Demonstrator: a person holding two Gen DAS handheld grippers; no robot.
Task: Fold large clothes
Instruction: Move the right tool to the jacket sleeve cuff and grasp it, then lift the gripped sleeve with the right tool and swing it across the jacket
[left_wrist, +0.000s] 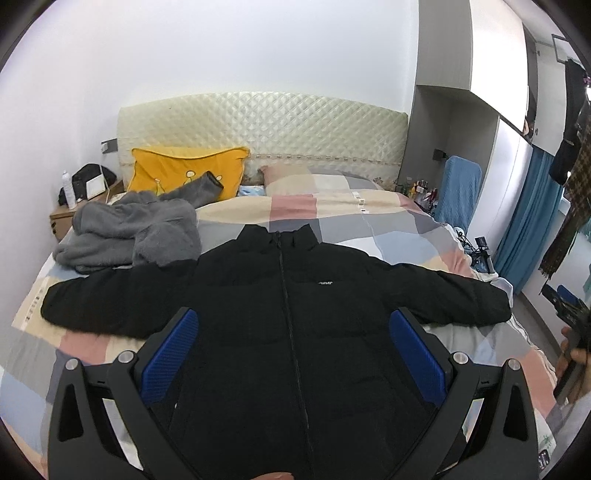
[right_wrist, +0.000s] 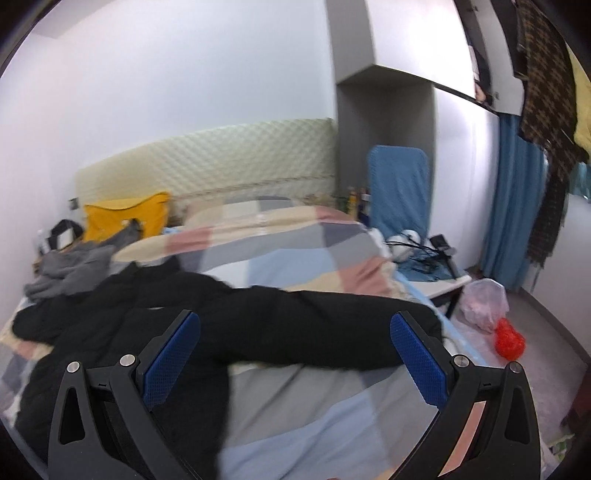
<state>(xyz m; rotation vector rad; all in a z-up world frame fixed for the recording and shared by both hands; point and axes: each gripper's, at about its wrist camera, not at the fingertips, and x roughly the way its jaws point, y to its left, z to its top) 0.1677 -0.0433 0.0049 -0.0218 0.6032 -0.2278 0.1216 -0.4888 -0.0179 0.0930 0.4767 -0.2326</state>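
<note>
Patchwork bedding in pink, grey, cream and pale blue covers the bed (left_wrist: 369, 229), which serves as the working surface. A cream quilted headboard (left_wrist: 258, 125) stands against the white wall. A yellow cushion (left_wrist: 184, 171) leans at the head of the bed on the left, and a crumpled grey fleece garment (left_wrist: 129, 232) lies in front of it, touching the jacket's sleeve. A wooden nightstand (left_wrist: 61, 218) sits left of the bed. On the opposite side there is a blue-covered chair (left_wrist: 460, 188), a blue curtain (left_wrist: 528, 214) and clothes hanging near the wardrobe. In the right wrist view, a red bag (right_wrist: 509, 341) lies on the floor.

The black puffer jacket (left_wrist: 295, 314) lies flat on the bed, front up, zipped, collar toward the headboard, both sleeves extended sideways.

The left gripper (left_wrist: 293, 332) is spread wide above the jacket's torso, with the zip line between its blue pads (left_wrist: 173, 350); it holds nothing.

The right gripper (right_wrist: 295, 336) is likewise spread wide, empty, positioned over the jacket's outstretched sleeve (right_wrist: 332, 325) near the bed edge. This view is motion-blurred.
</note>
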